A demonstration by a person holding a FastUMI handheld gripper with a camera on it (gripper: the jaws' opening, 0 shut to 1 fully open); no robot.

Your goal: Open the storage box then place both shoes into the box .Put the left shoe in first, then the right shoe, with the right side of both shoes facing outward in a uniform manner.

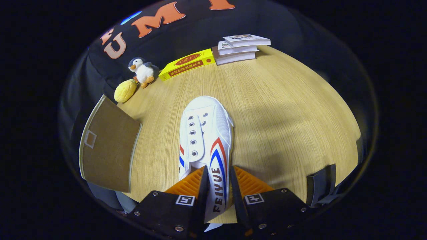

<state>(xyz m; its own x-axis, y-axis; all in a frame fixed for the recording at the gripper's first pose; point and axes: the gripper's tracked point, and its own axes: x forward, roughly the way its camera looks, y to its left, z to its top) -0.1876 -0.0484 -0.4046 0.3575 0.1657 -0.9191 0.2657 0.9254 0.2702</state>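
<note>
The gripper is closing both fingers on the side wall of the shoe, whose toe is pointing ahead over the surface. Left of the shoe, the storage box flap is lying open. Beyond it, a round plush and a toy penguin are sitting side by side; right of them a flat box is lying, then a stack of books.
</note>
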